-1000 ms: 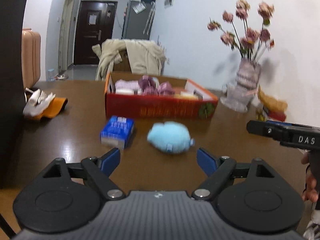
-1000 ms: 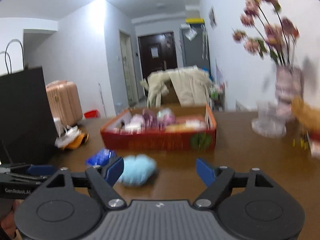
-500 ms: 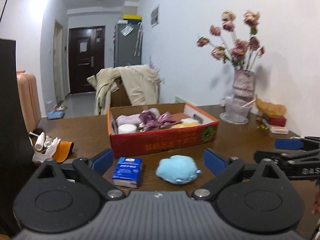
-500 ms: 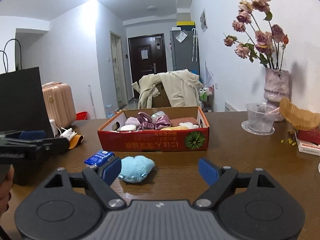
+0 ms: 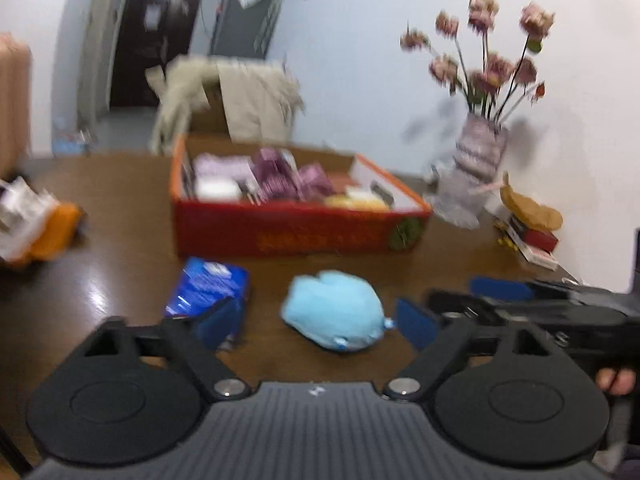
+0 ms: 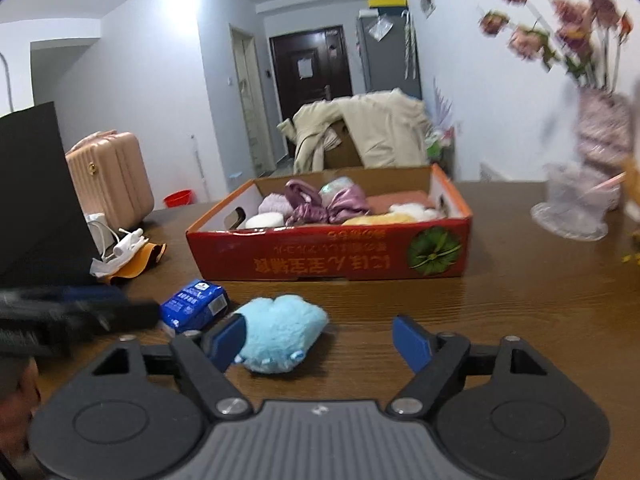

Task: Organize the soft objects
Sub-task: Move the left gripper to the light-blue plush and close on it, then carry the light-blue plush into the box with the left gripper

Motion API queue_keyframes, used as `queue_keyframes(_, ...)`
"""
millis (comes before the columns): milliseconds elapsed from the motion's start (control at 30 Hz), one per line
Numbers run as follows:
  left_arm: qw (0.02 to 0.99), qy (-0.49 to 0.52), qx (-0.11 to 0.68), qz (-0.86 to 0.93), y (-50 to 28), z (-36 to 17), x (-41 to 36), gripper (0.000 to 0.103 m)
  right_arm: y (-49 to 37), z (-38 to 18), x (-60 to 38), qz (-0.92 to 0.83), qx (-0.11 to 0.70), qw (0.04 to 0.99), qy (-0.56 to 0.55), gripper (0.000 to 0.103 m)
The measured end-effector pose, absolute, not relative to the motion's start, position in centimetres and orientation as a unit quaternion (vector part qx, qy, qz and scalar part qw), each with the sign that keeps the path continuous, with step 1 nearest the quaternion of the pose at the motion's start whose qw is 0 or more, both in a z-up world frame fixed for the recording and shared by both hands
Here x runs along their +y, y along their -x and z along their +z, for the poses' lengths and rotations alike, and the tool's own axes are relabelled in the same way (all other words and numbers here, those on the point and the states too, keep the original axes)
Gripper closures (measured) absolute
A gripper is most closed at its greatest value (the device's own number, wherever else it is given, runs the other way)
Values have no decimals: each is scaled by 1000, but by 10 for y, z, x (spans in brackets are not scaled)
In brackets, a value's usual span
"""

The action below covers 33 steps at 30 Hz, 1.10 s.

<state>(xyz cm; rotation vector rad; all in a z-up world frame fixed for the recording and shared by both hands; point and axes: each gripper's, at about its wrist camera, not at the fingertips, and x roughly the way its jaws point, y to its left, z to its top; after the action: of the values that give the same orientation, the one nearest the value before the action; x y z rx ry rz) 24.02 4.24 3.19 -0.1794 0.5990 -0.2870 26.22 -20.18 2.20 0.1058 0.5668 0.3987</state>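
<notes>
Seen from the left wrist camera, the left gripper [image 5: 316,326] hangs over the brown table [image 5: 120,240] with its blue pads spread wide and nothing between them. A light blue plush toy [image 5: 334,314] lies on the wood inside that gap, nearer the right pad, and a blue tissue pack [image 5: 208,292] sits just beside it to the left. Behind both stands the red cardboard box [image 5: 296,228], filled with pink, purple and yellow soft things. At the right edge the right gripper [image 5: 500,290] shows side-on; this blurred view does not tell its spread.

From the right wrist camera, the right gripper [image 6: 318,340] is also open wide and empty. That same plush toy [image 6: 280,334] rests just in front of its left pad, with the tissue pack [image 6: 194,308] to the left and the box [image 6: 332,256] beyond. A vase of flowers [image 6: 600,136] stands at far right
</notes>
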Motion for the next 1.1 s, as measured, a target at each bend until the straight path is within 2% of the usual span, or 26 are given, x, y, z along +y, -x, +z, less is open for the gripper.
queue_keyframes(100,932,101,321,-134,-265,18,35,39,-293,11,-197,211,306,925,-78,33)
queue_keyframes(200,928,144,321,-121,-283,8,39,36,-320,-2,-193,222,333,910,-113,37)
queue_keyframes(333,909,217,335,-121,-304,-9,49,38,-335,-22,-187,247,352,890,-149,50)
queue_keyframes(367,906,223,337,-125,-307,-12,50,45,-337,-27,-187,252,355,886,-162,53)
queue_keyframes(400,902,227,343,-128,-311,-15,49,54,-338,-31,-189,258,355,881,-175,59)
queue_keyframes(433,897,234,352,-129,-313,-20,49,55,-340,-33,-191,266,355,876,-188,64)
queue_keyframes(700,879,275,364,-141,-310,-26,51,63,-332,-31,-193,257,352,879,-193,72)
queue_keyframes(1100,904,236,305,-184,-228,36,15,64,-237,32,-226,233,286,913,-177,73)
